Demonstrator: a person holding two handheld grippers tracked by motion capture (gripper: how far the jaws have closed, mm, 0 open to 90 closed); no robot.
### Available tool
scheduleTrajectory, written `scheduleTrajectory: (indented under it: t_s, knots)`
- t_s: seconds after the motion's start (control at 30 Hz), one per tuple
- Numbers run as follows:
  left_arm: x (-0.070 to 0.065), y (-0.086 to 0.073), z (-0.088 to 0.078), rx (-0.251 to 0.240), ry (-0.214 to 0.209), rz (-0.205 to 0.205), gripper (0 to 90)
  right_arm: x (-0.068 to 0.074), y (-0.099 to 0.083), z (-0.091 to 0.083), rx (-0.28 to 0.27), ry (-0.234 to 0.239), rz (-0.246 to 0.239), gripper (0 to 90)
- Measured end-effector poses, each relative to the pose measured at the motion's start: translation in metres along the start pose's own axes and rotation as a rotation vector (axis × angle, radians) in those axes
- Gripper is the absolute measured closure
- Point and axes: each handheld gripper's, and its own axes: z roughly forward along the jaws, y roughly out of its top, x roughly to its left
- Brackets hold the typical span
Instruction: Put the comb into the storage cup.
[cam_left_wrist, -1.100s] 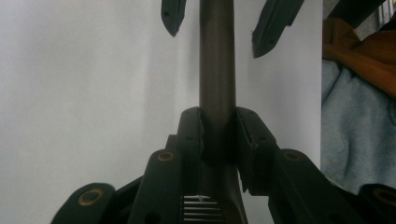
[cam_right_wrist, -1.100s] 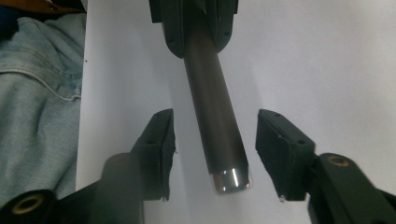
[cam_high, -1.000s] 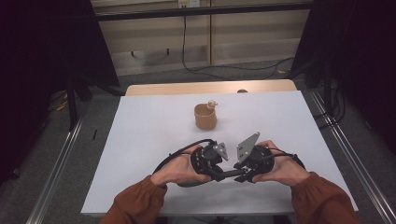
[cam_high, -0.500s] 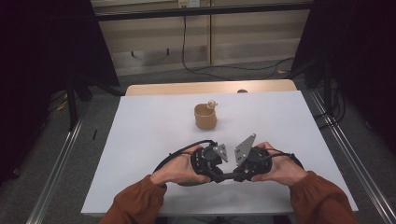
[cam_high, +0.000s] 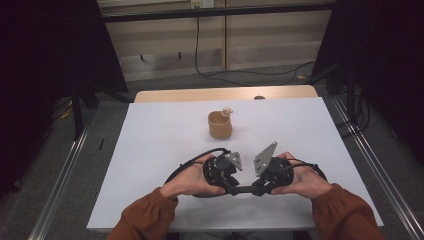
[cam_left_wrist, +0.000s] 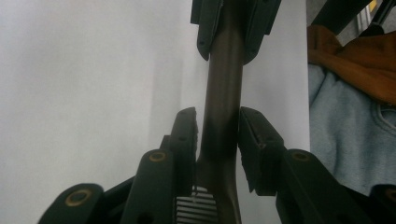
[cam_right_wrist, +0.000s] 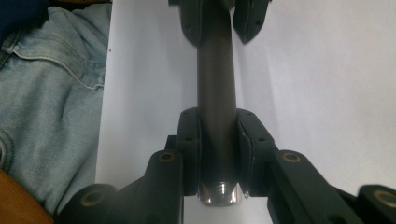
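A dark brown rod (cam_high: 244, 189) lies level just above the white table (cam_high: 150, 150), near its front edge, between two grippers that face each other. My right gripper (cam_right_wrist: 217, 140) is shut on one end of the rod (cam_right_wrist: 215, 79), where a silver metal tip (cam_right_wrist: 219, 193) shows. My left gripper (cam_left_wrist: 217, 135) has the other end of the rod (cam_left_wrist: 224, 84) between its jaws. Those jaws have just been opening, and a thin gap shows beside one pad (cam_left_wrist: 189, 135). In the high view the left gripper (cam_high: 234, 189) and right gripper (cam_high: 254, 189) sit almost tip to tip.
A brown cup (cam_high: 220, 125) with a small pale thing on its rim (cam_high: 227, 110) stands at mid-table, beyond the hands. A wooden tabletop (cam_high: 225, 93) adjoins the far edge. Metal rails (cam_high: 60, 185) run along the floor on both sides. The person's jeans (cam_right_wrist: 42, 84) lie below the near edge.
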Motion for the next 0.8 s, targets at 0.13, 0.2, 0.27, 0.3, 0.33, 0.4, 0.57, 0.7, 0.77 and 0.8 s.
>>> scheduleTrajectory:
  t_s: [0.13,0.2,0.27,0.3,0.33,0.4,0.57,0.7,0.77,0.8]
  knots:
    - [0.002,-0.002,-0.002,-0.026,0.027,-0.017,50.3,0.0,-0.002,-0.001,-0.001,0.002,0.008,73.0]
    - [0.002,-0.002,-0.002,-0.043,0.043,-0.013,43.2,-0.001,-0.003,-0.002,-0.013,-0.008,0.015,73.0]
    - [0.002,-0.002,-0.004,-0.044,0.066,-0.011,35.3,-0.001,-0.004,-0.004,-0.021,-0.03,0.027,73.0]
    - [0.001,-0.003,-0.005,-0.05,0.079,-0.004,33.6,0.0,-0.004,-0.005,-0.02,-0.029,0.038,73.0]
    - [0.0,-0.003,-0.006,-0.054,0.083,-0.005,30.7,0.001,-0.005,-0.007,-0.024,-0.035,0.048,73.0]
    - [0.0,-0.004,-0.009,-0.085,0.125,-0.013,22.9,0.002,-0.008,-0.008,-0.03,-0.036,0.056,73.0]
    - [0.004,-0.01,-0.022,-0.152,0.189,-0.052,9.5,0.003,-0.017,-0.013,-0.056,-0.066,0.09,73.0]
    - [0.007,-0.016,-0.028,-0.183,0.214,-0.07,6.4,0.003,-0.022,-0.019,-0.085,-0.116,0.107,73.0]
    - [0.007,-0.019,-0.032,-0.206,0.217,-0.08,5.2,0.003,-0.024,-0.022,-0.1,-0.129,0.121,73.0]
    - [0.007,-0.02,-0.033,-0.217,0.219,-0.086,5.3,0.003,-0.025,-0.023,-0.103,-0.126,0.124,73.0]
